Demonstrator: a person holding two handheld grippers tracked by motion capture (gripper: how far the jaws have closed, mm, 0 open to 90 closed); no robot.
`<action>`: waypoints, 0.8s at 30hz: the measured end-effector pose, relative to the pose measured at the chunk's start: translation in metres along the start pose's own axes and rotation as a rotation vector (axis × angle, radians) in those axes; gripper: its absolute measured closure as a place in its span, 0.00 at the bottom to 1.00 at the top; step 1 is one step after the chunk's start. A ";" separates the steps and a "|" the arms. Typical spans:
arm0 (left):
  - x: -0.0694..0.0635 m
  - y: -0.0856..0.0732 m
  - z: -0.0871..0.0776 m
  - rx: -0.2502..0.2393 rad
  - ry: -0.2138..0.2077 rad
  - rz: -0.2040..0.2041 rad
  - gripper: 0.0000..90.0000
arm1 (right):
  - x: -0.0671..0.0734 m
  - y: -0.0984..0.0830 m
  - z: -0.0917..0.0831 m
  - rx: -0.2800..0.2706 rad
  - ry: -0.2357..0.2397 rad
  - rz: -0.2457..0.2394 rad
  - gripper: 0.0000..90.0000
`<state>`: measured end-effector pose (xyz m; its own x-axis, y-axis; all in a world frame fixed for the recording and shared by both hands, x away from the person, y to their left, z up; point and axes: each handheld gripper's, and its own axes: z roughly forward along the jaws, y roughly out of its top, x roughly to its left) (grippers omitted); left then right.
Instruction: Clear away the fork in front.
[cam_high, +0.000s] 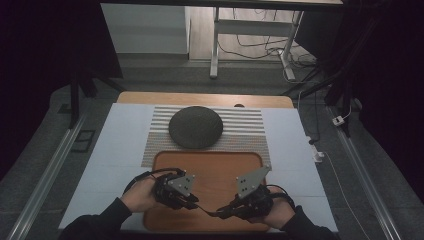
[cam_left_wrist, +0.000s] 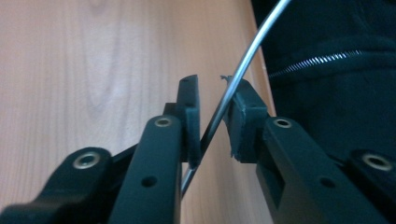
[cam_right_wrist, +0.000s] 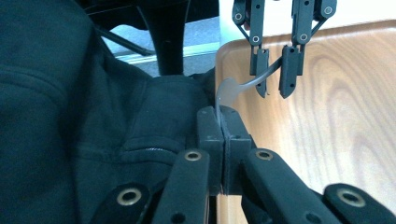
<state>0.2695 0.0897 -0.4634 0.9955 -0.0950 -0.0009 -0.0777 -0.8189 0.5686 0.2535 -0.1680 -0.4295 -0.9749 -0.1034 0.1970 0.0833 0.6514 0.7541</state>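
An orange-brown wooden tray (cam_high: 210, 170), a dark grey round plate (cam_high: 195, 127), a grey-and-white striped mat (cam_high: 250, 131).

Table (cam_high: 125, 97); white sheet (cam_high: 115, 145) on it

tray (cam_high: 210, 165): looking like wood, warm orange-brown, grain showing clearly, smooth with a soft sheen
utensil (cam_right_wrist: 227, 93): reading as thin polished metal, its slim handle catching light like a mirror in the left gripper view
left gripper (cam_left_wrist: 214, 109): matt black plastic jaws, brass-looking rivets glinting
right gripper (cam_right_wrist: 222, 123): same matt black plastic, grey metal-looking plate on top
round pad (cam_high: 195, 127): dark grey, looking rough and felt-like, matt
striped mat (cam_high: 250, 131): woven-looking, matt
sleeve (cam_right_wrist: 60, 112): dark soft cloth, metal zip teeth shining
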 end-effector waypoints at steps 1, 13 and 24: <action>-0.001 0.000 0.000 -0.001 0.002 0.010 0.86 | 0.000 0.000 0.000 0.001 0.002 0.000 0.99; -0.009 0.002 0.004 0.051 -0.043 0.086 0.95 | -0.008 -0.006 -0.001 -0.023 -0.024 0.061 0.87; -0.001 -0.002 -0.002 0.005 -0.040 -0.120 0.95 | -0.013 -0.011 -0.008 -0.088 -0.228 0.168 0.58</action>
<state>0.2683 0.0924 -0.4632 0.9946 -0.0183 -0.1020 0.0420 -0.8286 0.5583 0.2671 -0.1801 -0.4351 -0.9664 0.1785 0.1850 0.2551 0.5765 0.7763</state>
